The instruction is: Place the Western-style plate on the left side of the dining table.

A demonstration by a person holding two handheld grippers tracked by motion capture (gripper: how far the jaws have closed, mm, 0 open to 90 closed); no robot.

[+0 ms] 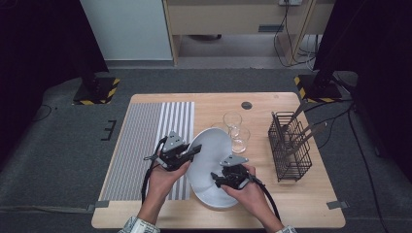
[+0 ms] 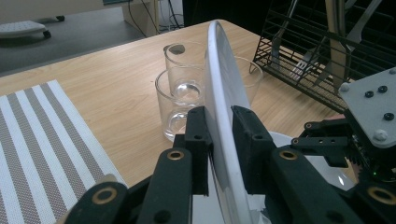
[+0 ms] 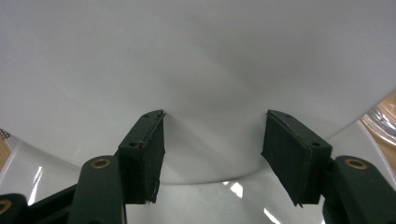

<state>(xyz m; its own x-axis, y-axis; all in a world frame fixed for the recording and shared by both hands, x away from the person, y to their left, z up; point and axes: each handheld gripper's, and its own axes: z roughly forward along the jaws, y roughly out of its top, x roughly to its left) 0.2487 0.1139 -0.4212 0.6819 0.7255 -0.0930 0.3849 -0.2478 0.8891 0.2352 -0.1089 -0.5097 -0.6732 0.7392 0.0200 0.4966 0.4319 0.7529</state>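
Overhead, both forearms enter from the bottom edge, hands angled inward toward a white plate (image 1: 210, 145) that is tilted up on edge over a second white plate (image 1: 214, 196) lying flat on the wooden counter (image 1: 272, 204). Left tongs (image 1: 197, 151) point right and clamp the raised plate's left rim; right tongs (image 1: 215, 179) point left at its lower right part, hand low near the counter's front edge. Striped placemat (image 1: 145, 145) covers the counter's left side, two clear glasses (image 1: 235, 130) stand just behind the plates, a black wire rack (image 1: 289, 148) with cutlery sits at right. Grey carpet all round, dark curtains both sides, yellow-black stand bases at the far corners. Left gripper view: the plate rim (image 2: 224, 93) runs upright between the two black pads (image 2: 198, 140), which press on it from both sides, so gripping the plate; glasses (image 2: 180, 93) behind, rack (image 2: 317, 42) upper right, the right tongs' grey top plate (image 2: 373, 107) at the right edge. Right gripper view: the jaws stand apart with nothing clamped, the pads (image 3: 148, 154) close against the tilted plate's white surface (image 3: 196, 70); flat plate (image 3: 224, 205) below, a glass edge (image 3: 383, 121) at right.
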